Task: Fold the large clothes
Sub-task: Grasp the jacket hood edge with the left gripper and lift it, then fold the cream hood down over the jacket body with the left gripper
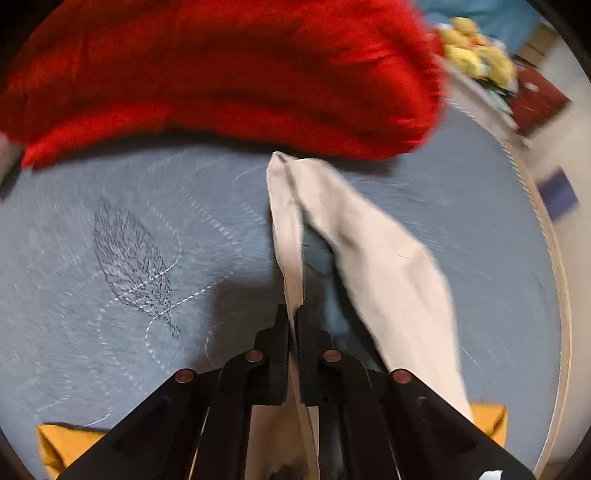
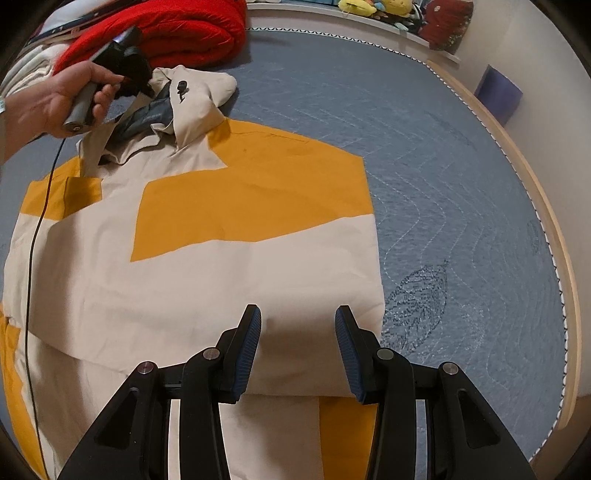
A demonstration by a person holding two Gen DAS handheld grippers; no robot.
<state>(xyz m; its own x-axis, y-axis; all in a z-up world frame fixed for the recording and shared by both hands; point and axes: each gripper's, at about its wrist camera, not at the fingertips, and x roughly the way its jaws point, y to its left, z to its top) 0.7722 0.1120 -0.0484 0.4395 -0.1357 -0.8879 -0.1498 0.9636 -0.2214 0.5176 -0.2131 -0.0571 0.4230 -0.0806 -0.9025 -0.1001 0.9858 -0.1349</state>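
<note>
Beige and mustard cloth makes up the jacket (image 2: 229,258), which is spread flat across the near, left part of the bed (image 2: 461,192), its hood (image 2: 199,96) toward the far edge beside a rolled red blanket (image 2: 177,33). A thin fold of the hood's beige edge (image 1: 291,258) is clamped between the fingers of the left gripper (image 1: 292,314), which are pressed together on it; the gripper is held in a hand (image 2: 62,99) seen in the right wrist view. The fingers of the right gripper (image 2: 297,325) are held apart above the jacket's lower beige panel, nothing pinched between them.

The step in hand is judged to be the tucking of the hood onto the body before the main folds. Next, the hood would need to be carried down and laid flat on the chest, and a hem gripped by the right fingers.

No containers are seen; soft toys (image 2: 373,7) are lined beyond the far edge.
</note>
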